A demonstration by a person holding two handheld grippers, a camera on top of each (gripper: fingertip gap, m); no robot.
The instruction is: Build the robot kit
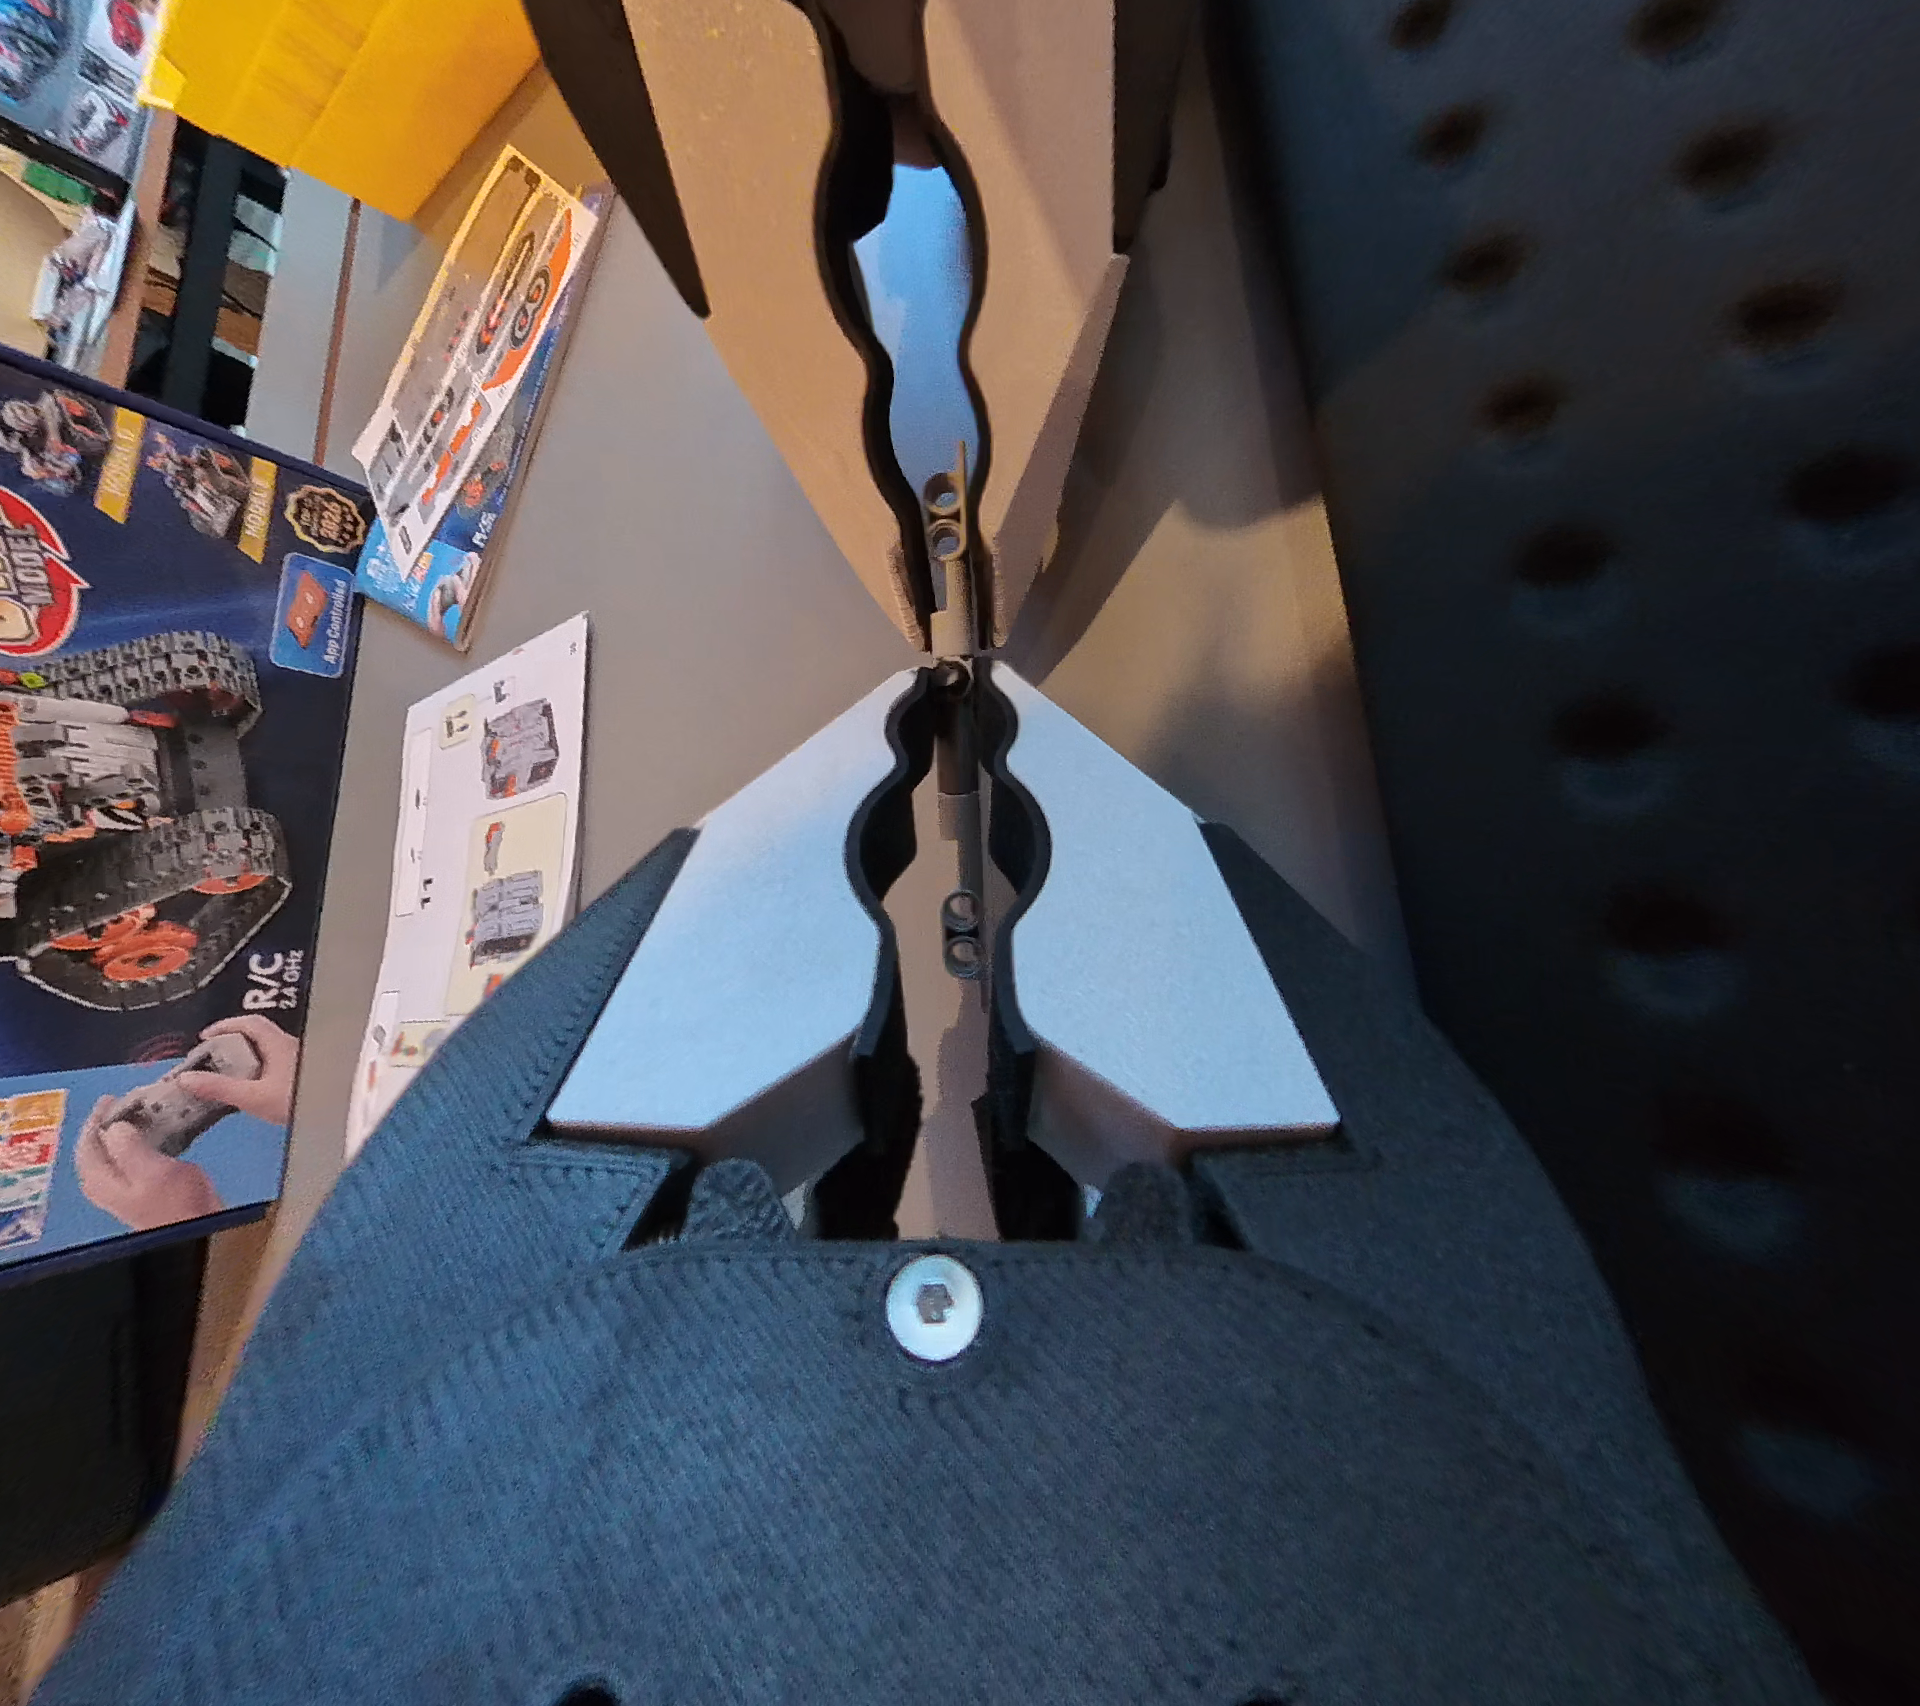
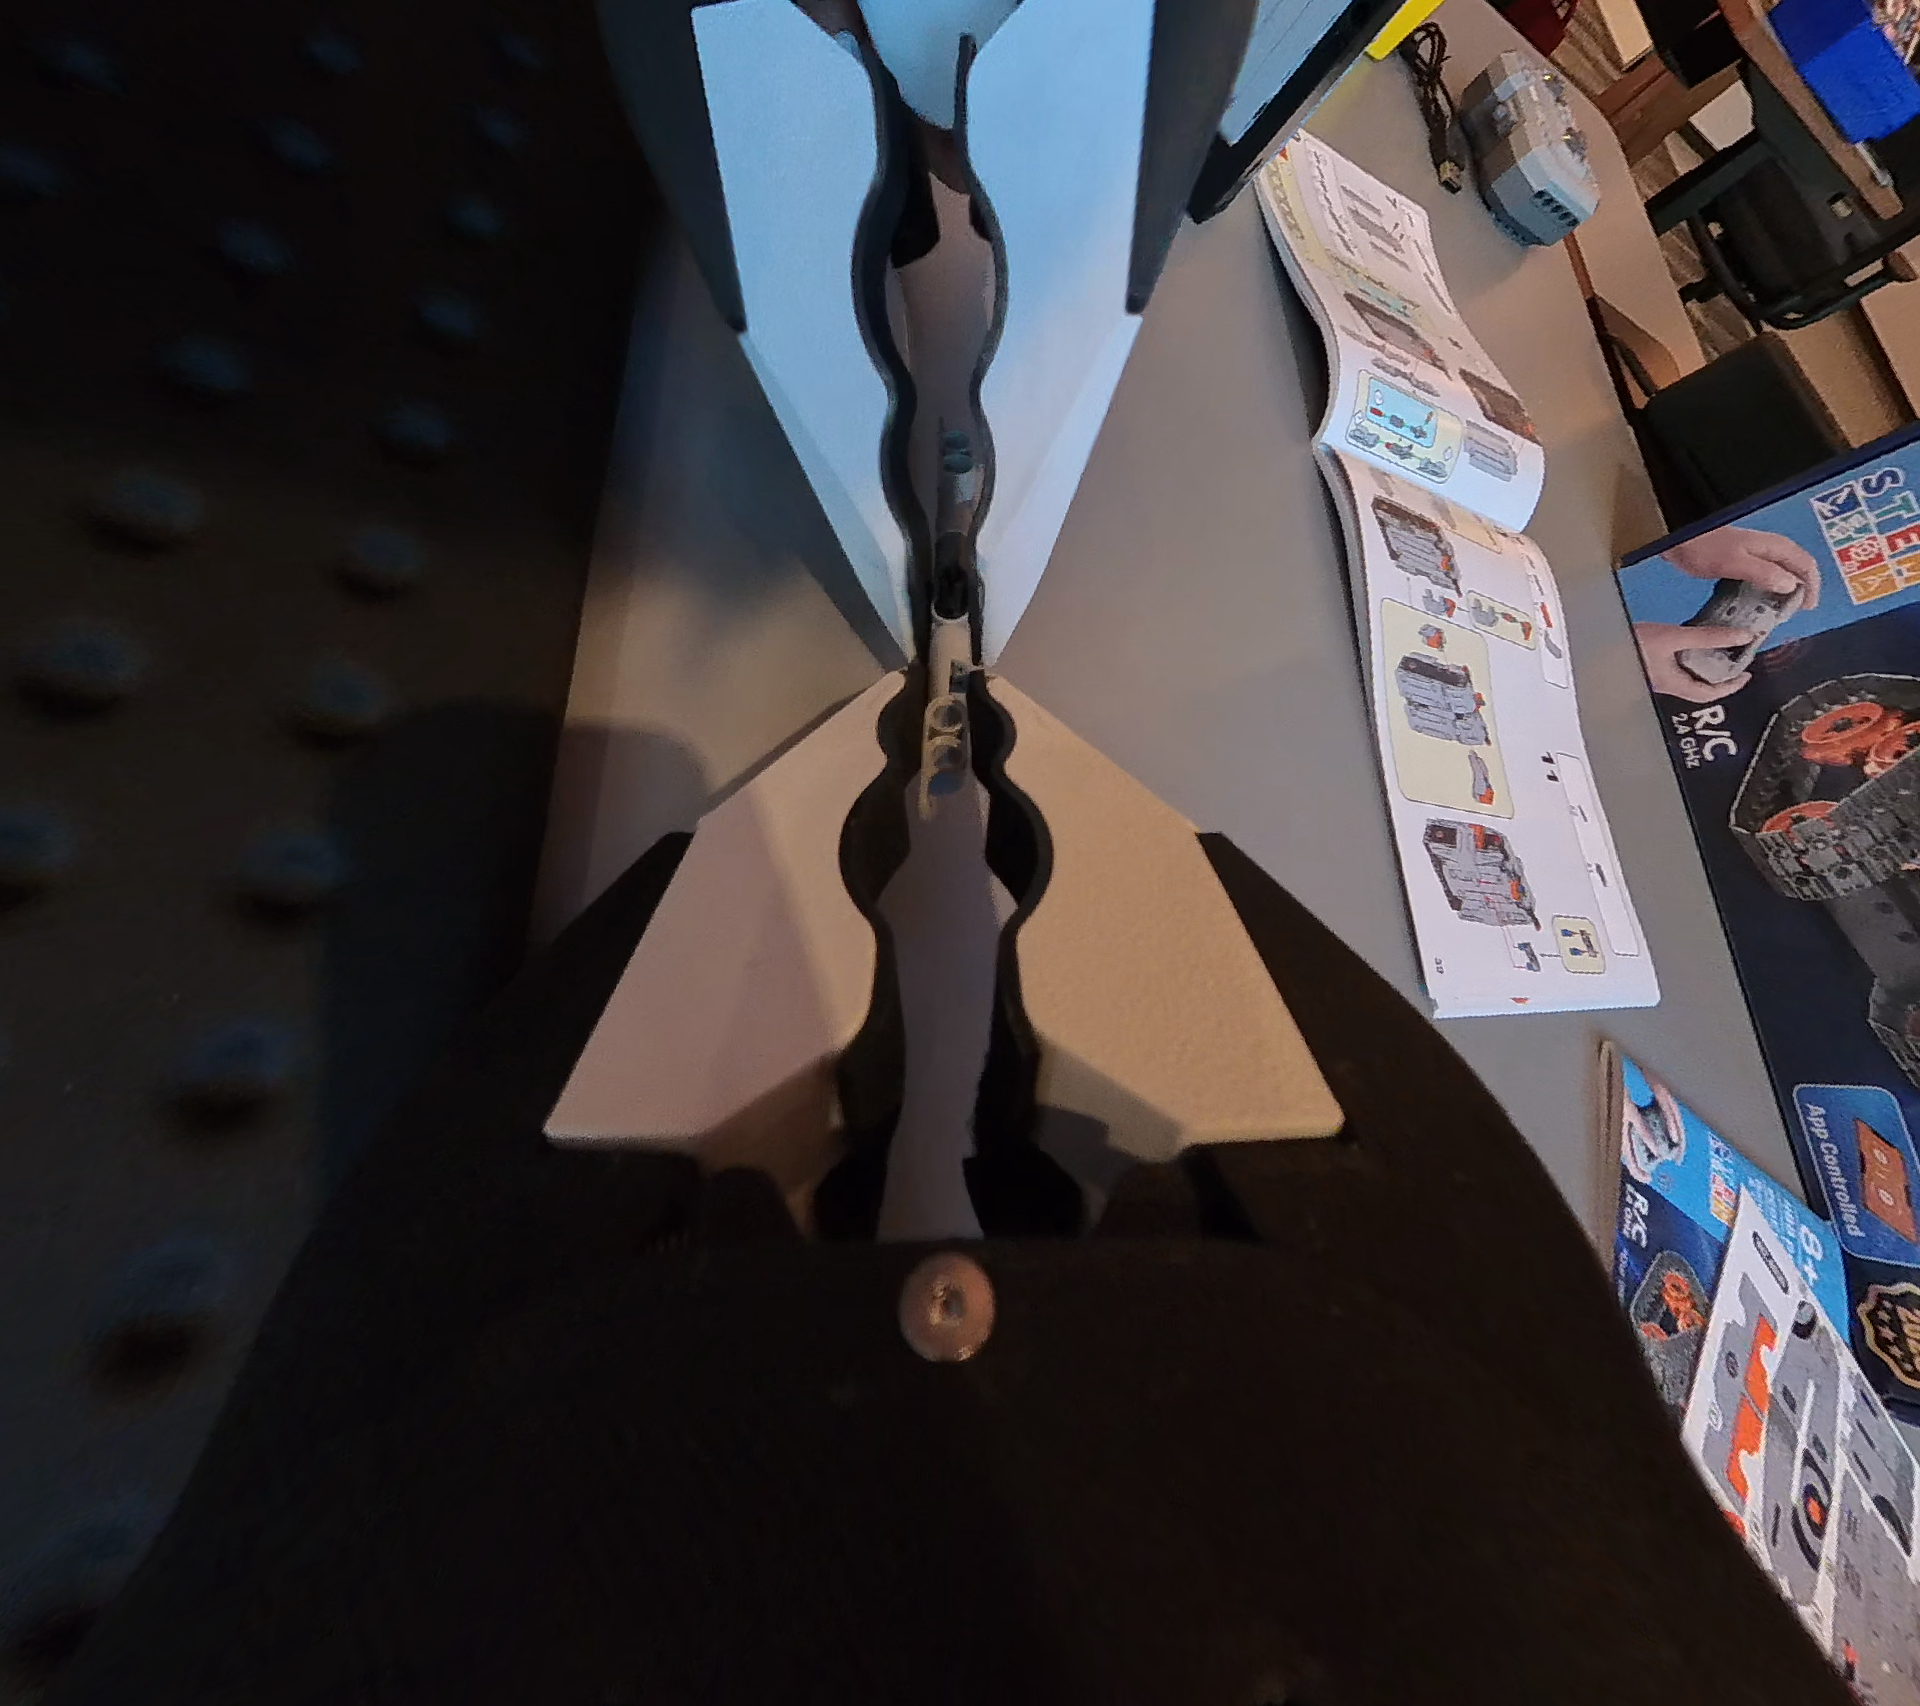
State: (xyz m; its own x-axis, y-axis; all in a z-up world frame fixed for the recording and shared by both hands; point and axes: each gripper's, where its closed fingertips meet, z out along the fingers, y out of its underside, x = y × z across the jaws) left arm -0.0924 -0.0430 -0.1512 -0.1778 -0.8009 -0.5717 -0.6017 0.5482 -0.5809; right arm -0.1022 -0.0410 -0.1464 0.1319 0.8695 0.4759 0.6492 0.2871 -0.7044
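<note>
Jaws narrow on both: left gripper (image 1: pixel 951 669) and right gripper (image 2: pixel 951 669) meet tip to tip, each pinching a grey holed beam (image 1: pixel 948 534) above the tabletop (image 1: pixel 675 513).

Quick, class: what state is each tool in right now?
Left tool: shut on a dark grey piece.
Right tool: shut on a light grey beam.
</note>
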